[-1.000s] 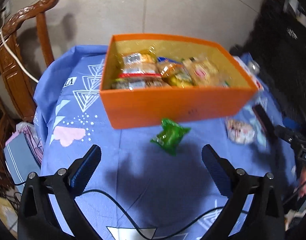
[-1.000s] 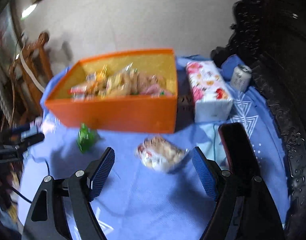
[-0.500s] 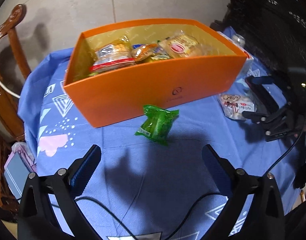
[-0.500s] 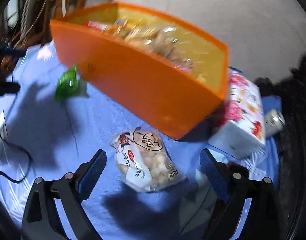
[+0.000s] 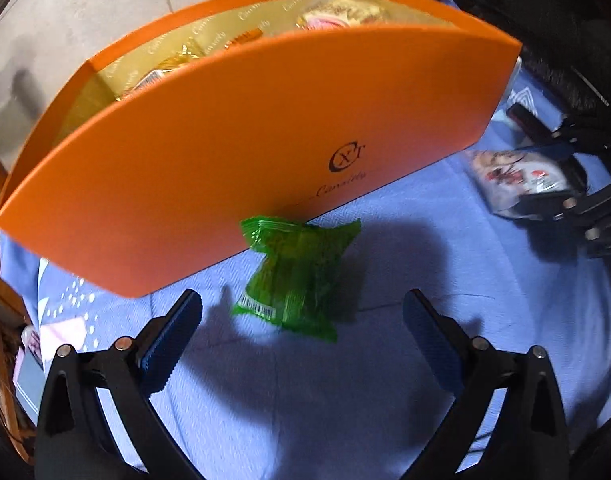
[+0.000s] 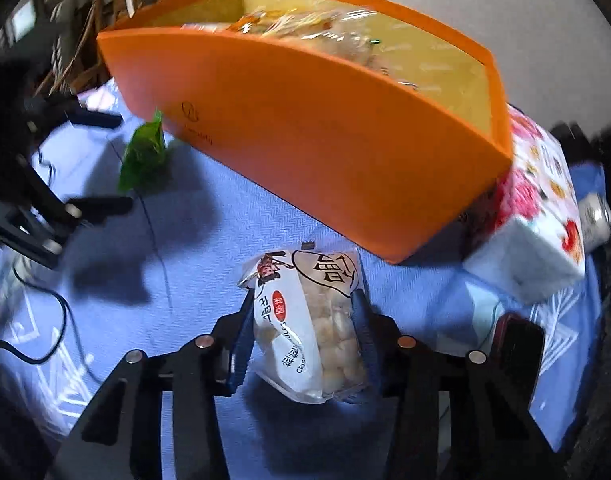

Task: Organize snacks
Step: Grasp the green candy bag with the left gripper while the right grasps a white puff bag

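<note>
Snacks left on the blue cloth [image 5: 405,360] number two, both just before the orange box [image 5: 245,152]. My right gripper [image 6: 303,324] has just closed onto the white puffed-snack bag [image 6: 309,320]; I'd lift it straight up. My left gripper [image 5: 301,324] hangs wide open around the green packet [image 5: 297,276], not touching; I'd lower it further before squeezing.

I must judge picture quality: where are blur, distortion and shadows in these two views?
Left wrist view: fisheye bows the orange box; green packet slightly smeared; dark shadows on the blue cloth. Right wrist view: white snack bag sharp; the box's contents blurred; edges dark.
</note>
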Motion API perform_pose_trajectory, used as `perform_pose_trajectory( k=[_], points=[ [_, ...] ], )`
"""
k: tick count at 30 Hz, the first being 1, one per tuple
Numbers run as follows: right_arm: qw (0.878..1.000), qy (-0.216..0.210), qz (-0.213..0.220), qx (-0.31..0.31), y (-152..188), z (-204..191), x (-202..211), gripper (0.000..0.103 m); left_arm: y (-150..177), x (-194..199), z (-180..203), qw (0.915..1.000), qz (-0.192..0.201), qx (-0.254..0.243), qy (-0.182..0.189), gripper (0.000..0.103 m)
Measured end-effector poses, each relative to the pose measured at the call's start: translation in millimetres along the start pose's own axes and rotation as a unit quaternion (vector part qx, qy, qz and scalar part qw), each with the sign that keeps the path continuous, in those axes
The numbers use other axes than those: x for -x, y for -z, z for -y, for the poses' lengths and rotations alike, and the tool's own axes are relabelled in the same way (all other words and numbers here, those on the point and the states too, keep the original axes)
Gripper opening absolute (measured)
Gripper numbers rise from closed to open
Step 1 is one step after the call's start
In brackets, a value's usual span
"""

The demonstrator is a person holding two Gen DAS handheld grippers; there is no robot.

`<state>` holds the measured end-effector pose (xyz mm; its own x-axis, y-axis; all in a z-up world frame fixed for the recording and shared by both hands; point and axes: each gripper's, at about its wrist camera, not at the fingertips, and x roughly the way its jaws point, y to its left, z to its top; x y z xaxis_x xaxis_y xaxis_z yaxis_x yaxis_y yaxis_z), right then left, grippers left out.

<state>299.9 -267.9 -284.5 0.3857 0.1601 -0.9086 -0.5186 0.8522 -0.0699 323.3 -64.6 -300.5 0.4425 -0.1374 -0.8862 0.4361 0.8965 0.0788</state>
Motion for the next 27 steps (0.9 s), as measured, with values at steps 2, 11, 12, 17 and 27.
perform_pose_trajectory(
  k=[2, 11, 12, 17, 27],
  points=[
    [0.999, -0.009, 0.006, -0.033, 2.6, 1.8, 8.5, 0.046, -0.5, -4.4, 1.6, 0.9999, 0.005, -0.011, -0.003, 0.099],
    [0.992, -0.033, 0.021, -0.122, 13.1, -1.6, 29.8, 0.046, -8.7, -20.6, -1.0, 0.9994, 0.029, -0.015, 0.014, 0.063],
    [0.990, -0.034, 0.019, -0.132, 15.9, -1.4, 30.6, 0.046, -9.5, -21.3, -2.6, 0.9991, 0.033, -0.007, 0.026, 0.054],
    [0.985, -0.039, 0.022, -0.168, 22.2, -3.7, 39.3, 0.046, -10.9, -22.2, 1.8, 0.9992, 0.026, -0.002, 0.030, 0.041],
    [0.977, -0.041, 0.049, -0.202, 31.2, -14.7, 70.8, 0.046, -8.4, 26.2, 12.3, 0.9984, 0.040, 0.037, 0.013, 0.040]
  ],
)
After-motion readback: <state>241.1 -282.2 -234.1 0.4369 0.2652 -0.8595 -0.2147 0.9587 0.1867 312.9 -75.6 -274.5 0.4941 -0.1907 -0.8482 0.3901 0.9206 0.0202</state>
